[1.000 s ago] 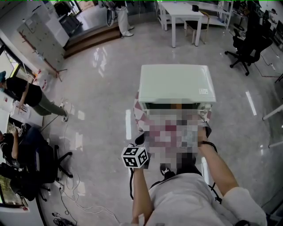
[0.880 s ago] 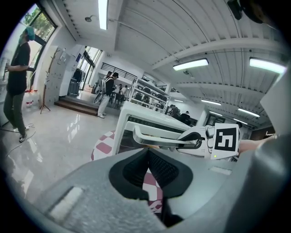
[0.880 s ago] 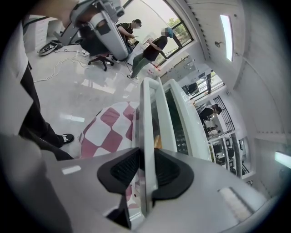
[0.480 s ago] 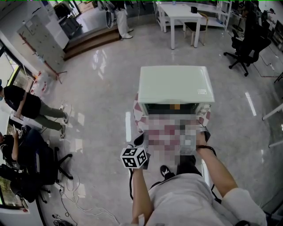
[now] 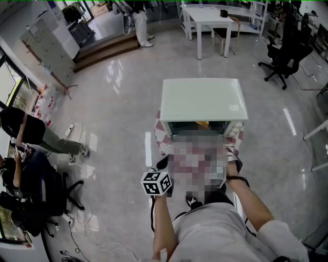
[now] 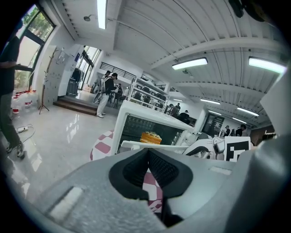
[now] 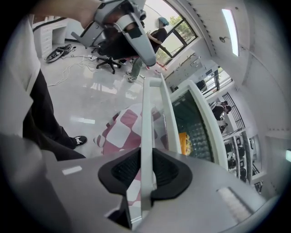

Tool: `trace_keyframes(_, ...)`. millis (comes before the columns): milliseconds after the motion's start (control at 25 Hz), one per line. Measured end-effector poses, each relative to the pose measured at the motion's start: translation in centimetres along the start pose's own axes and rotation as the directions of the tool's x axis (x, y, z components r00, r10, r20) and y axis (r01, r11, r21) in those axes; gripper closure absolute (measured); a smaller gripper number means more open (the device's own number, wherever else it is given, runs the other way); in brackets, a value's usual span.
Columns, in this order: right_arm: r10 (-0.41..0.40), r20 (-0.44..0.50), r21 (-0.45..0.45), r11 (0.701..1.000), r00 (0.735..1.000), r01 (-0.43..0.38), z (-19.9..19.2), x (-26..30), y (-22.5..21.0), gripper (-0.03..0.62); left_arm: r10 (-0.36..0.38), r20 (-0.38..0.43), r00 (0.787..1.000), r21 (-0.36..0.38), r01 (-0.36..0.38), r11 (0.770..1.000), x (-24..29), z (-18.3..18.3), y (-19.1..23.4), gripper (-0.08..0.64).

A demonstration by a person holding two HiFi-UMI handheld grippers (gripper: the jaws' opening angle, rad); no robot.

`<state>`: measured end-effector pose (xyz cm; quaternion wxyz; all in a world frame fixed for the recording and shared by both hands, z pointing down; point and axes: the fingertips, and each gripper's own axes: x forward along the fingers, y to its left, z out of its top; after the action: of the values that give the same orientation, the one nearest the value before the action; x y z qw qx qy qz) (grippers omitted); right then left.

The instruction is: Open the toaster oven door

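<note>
A white toaster oven (image 5: 203, 100) stands on a small table with a pink and white checked cloth (image 5: 160, 134). Its glass door hangs partly open, and an orange piece of food (image 6: 151, 137) shows inside. In the right gripper view the white door handle (image 7: 146, 113) runs between the pads of my right gripper (image 7: 146, 157). Its jaws have just been closing and now press on that bar. In the head view a mosaic patch hides this gripper; only the right hand (image 5: 233, 168) shows. My left gripper (image 5: 161, 169) hangs left of the door, shut on nothing.
A person walks at the far left (image 5: 31, 133) near office chairs (image 5: 36, 194) and floor cables (image 5: 87, 230). A white table (image 5: 210, 15) and black chairs (image 5: 284, 51) stand behind the oven. My own feet (image 5: 193, 200) are close to the small table.
My right hand has come back toward me and downward, and the gap at the top of the oven door has widened. The left gripper has stayed put. The person at the left has walked on.
</note>
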<state>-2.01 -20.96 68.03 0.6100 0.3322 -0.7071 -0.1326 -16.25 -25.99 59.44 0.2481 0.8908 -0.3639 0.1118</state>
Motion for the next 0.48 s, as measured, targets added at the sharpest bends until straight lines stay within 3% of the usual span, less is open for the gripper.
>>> trace_keyframes(280, -0.017, -0.057, -0.046, 0.999, 0.998, 0.014, -0.6, 0.5, 2.5, 0.518, 0.018, -0.004, 1.000, -0.013, -0.018, 1.000, 0.5, -0.2, 0.4, 0.554)
trace_keyframes(480, -0.017, -0.040, -0.007, 1.000, 0.999, 0.017, -0.4, 0.4, 3.6, 0.517, 0.049, -0.010, 0.999, -0.021, -0.050, 0.999, 0.8, -0.3, 0.6, 0.554)
